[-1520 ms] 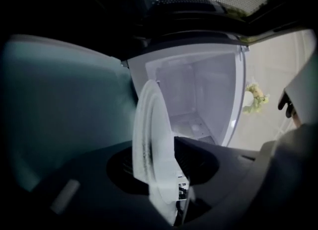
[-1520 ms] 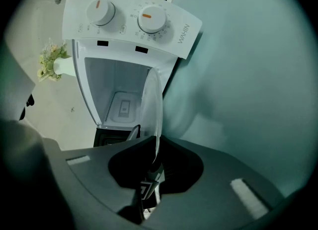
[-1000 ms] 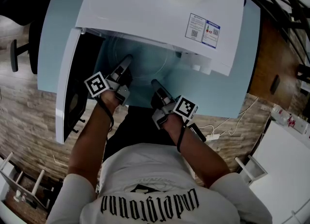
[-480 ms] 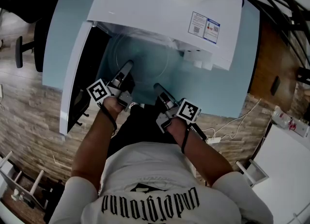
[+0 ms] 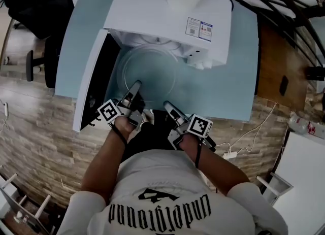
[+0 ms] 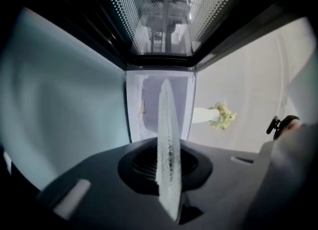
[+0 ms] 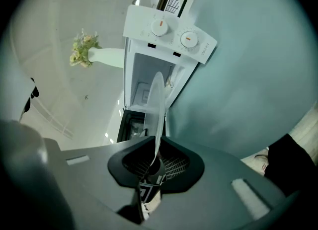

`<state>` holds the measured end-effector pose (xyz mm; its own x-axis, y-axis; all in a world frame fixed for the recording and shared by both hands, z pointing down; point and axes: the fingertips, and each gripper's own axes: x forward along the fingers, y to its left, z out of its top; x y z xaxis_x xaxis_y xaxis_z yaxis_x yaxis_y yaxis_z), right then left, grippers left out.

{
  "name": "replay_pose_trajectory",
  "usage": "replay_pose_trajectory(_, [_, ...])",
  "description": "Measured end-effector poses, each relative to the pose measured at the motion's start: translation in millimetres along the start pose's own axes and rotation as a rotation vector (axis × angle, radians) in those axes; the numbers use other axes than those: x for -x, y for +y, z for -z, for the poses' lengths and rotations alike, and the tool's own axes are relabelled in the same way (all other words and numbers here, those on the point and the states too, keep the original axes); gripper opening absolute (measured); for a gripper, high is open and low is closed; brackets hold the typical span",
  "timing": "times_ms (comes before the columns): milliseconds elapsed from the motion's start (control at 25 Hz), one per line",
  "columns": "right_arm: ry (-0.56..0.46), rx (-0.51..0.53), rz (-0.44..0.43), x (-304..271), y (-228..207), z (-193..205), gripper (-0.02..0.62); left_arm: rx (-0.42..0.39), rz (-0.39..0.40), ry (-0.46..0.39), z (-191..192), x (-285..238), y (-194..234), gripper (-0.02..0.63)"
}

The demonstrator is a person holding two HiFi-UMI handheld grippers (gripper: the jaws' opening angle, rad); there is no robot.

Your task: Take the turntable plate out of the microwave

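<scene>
In the head view, the white microwave (image 5: 162, 15) is at the upper centre of the frame. It stands on a pale blue table (image 5: 228, 87), and its door (image 5: 94, 84) is open to the left. The glass turntable plate (image 5: 147, 69) is just below the opening. Most of it is already in front of the cavity, and its far rim is at the opening. The left gripper (image 5: 136, 85) holds the near rim at lower left, and the right gripper (image 5: 167, 105) holds it at lower right.

In the left gripper view, the plate (image 6: 166, 139) shows edge-on as a thin upright strip in the centre. The jaws of the left gripper (image 6: 167, 184) are clamped on its rim. The door mesh (image 6: 169, 20) fills the top.

In the right gripper view, the plate (image 7: 156, 107) is also edge-on. The right gripper (image 7: 154, 162) has its jaws closed on the rim. The microwave (image 7: 169, 35) with two knobs is above, and a vase with flowers (image 7: 92, 52) is at upper left.
</scene>
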<state>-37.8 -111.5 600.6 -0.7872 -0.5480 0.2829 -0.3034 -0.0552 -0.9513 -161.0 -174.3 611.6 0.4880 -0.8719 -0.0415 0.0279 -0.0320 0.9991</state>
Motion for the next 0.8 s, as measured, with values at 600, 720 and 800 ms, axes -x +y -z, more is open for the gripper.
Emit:
replay_pose_trajectory(600, [-0.019,0.139,-0.112,79.1,72.8,23.8,0.038,-0.031,0.069,0.035,57.5,33.0,-85.5,0.075])
replay_pose_trajectory(720, [-0.018,0.150,-0.122,96.5,79.1,20.4,0.040,-0.039,0.081,0.026,71.5,32.4,-98.8,0.075])
replay_pose_trajectory(800, [-0.014,0.116,-0.080,111.5,74.6,19.9,0.040,-0.037,0.085,0.009,80.7,33.3,-105.5,0.075])
